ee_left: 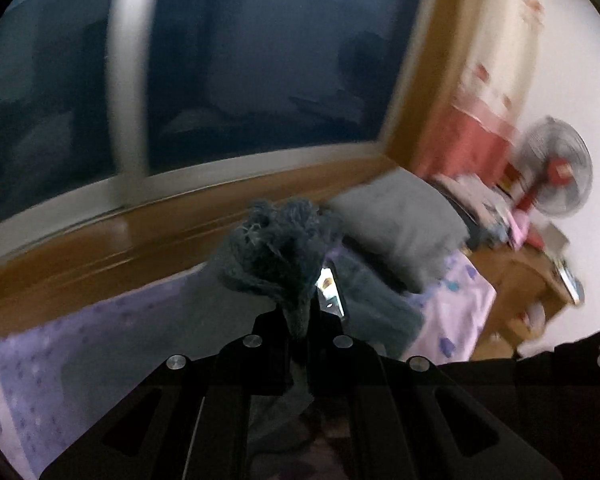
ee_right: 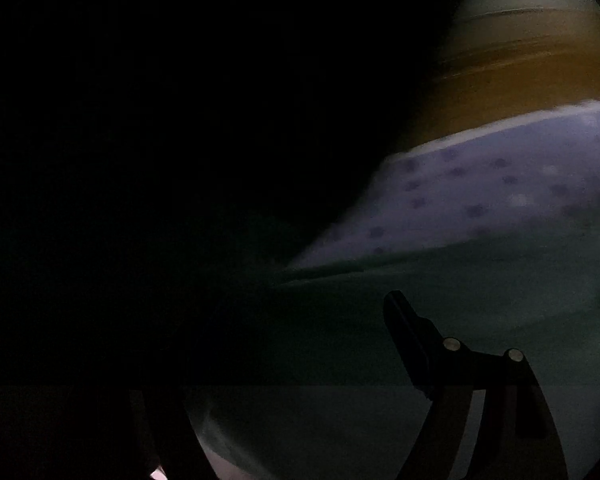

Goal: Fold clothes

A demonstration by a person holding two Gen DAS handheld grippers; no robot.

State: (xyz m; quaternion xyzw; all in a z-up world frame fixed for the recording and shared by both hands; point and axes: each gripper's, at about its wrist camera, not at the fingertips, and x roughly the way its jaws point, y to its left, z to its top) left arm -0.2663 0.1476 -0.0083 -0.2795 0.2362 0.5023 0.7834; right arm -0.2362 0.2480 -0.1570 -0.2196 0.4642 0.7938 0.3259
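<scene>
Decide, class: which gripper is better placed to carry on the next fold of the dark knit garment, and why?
Left. The left gripper is shut on a bunch of the dark knit garment, lifted above the purple bedsheet. The right gripper is open and holds nothing.

fan (ee_left: 556, 168): motion-blurred | right tongs (ee_right: 284, 344): left finger lost in darkness | bedsheet (ee_right: 480, 196): blurred

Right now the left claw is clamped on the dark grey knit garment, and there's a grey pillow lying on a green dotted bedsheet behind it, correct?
Not quite: the bedsheet is lilac with darker dots, not green. The left wrist view shows it. The left claw is clamped on the dark grey knit garment, and the grey pillow lies behind it.
</scene>
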